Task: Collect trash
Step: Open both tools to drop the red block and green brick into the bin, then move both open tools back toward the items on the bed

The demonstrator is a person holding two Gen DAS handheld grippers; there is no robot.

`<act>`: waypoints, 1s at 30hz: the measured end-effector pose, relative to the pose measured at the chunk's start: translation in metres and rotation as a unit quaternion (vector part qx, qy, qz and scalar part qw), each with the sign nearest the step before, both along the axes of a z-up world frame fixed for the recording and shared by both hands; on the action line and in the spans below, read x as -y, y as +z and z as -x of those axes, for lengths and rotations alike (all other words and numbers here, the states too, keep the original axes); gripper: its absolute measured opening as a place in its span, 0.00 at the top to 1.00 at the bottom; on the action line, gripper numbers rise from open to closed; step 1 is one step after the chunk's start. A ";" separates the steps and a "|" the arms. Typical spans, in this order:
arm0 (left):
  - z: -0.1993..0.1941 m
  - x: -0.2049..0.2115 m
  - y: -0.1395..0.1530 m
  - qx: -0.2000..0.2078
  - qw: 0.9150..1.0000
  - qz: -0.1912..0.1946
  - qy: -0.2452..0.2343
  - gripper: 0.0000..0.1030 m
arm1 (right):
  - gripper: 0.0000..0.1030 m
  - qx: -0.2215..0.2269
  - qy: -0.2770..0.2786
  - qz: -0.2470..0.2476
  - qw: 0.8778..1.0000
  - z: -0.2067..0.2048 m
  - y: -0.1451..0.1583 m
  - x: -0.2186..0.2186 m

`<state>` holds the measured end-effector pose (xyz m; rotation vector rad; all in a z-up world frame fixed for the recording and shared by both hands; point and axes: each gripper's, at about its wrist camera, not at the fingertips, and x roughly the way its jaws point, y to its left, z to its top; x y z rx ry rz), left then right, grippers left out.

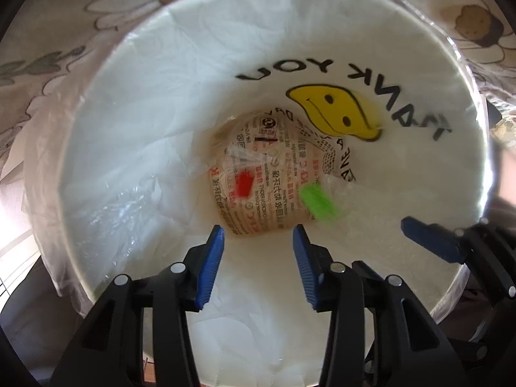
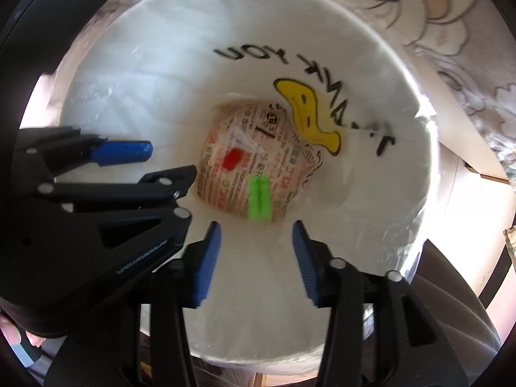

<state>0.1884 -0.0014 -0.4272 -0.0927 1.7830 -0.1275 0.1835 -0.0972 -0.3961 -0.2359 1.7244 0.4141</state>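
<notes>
While blurred, bin [image 1: 96,129] holds 1 wrapper [image 1: 267,174].

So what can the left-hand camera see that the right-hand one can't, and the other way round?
Only the left wrist view shows the brown-centred daisy print beyond the bin. Only the right wrist view shows a fingertip at its lower left edge and the left gripper from the side. Both show the white bag liner with its yellow smiley, the printed paper wrapper at the bottom, and a green piece on it.
</notes>
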 end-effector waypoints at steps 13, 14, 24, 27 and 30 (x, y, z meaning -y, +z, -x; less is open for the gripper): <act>0.002 0.000 0.005 -0.003 1.000 -0.002 -0.001 0.55 | 0.53 0.020 0.009 0.006 1.000 0.003 0.004 -0.003; 0.003 0.000 0.006 -0.006 1.000 -0.002 0.000 0.55 | 0.53 0.022 0.008 0.006 1.000 0.003 0.004 -0.003; 0.019 -0.001 0.041 0.016 1.000 -0.018 -0.009 0.55 | 0.53 0.044 0.015 0.001 0.999 0.013 0.033 0.001; 0.025 -0.005 0.057 0.023 1.000 -0.011 -0.014 0.55 | 0.53 0.067 0.032 0.007 0.997 0.020 0.053 0.000; 0.032 -0.012 0.079 0.041 0.999 -0.010 -0.014 0.54 | 0.53 0.089 0.045 0.006 0.995 0.027 0.074 0.003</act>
